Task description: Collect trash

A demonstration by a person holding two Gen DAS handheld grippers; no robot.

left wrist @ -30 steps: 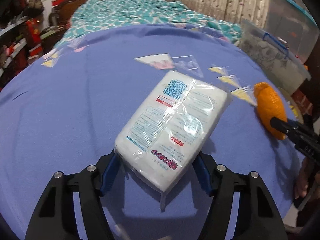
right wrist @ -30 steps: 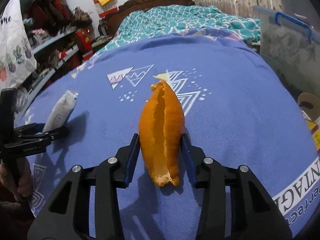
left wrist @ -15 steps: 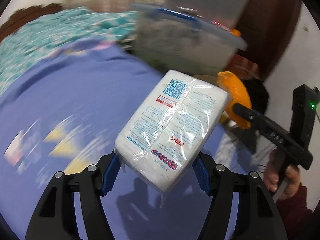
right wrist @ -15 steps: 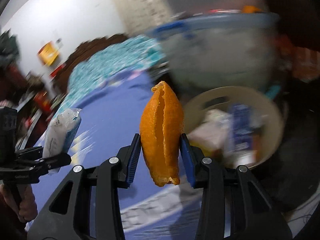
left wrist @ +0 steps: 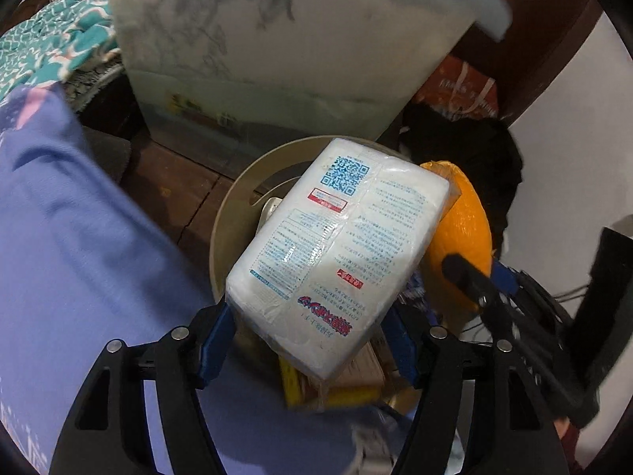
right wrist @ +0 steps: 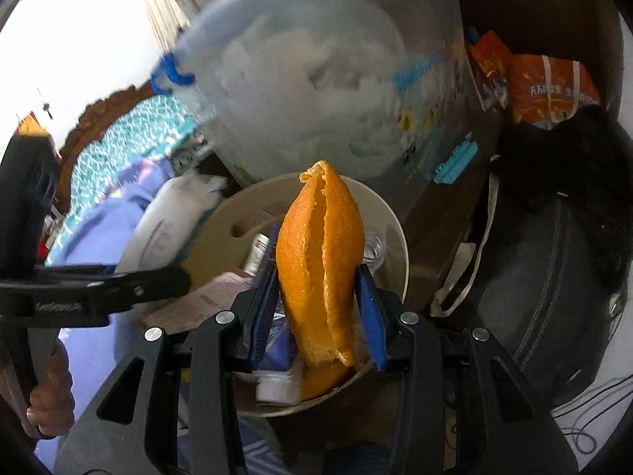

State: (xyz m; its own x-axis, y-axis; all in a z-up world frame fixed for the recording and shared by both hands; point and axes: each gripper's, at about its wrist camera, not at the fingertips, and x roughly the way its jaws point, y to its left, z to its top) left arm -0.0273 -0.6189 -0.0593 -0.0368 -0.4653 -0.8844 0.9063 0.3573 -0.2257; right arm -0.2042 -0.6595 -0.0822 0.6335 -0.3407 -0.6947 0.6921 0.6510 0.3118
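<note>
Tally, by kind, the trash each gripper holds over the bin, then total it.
White tissue pack, between the left gripper's opening fingers: 1
Orange peel, in the right gripper: 1
Total: 2, both over the beige bin.

I see the tissue pack [left wrist: 336, 237] and orange peel [right wrist: 320, 265] side by side above the bin [right wrist: 395, 233], storage tub [left wrist: 277, 39] behind it.

Both grippers off purple bedspread [left wrist: 71, 237], now above beige trash bin [left wrist: 237, 198]. Left gripper [left wrist: 308, 332] jaws opening around tissue pack [left wrist: 336, 245]. Right gripper [right wrist: 320, 308] brings orange peel [right wrist: 320, 269] over bin.
</note>
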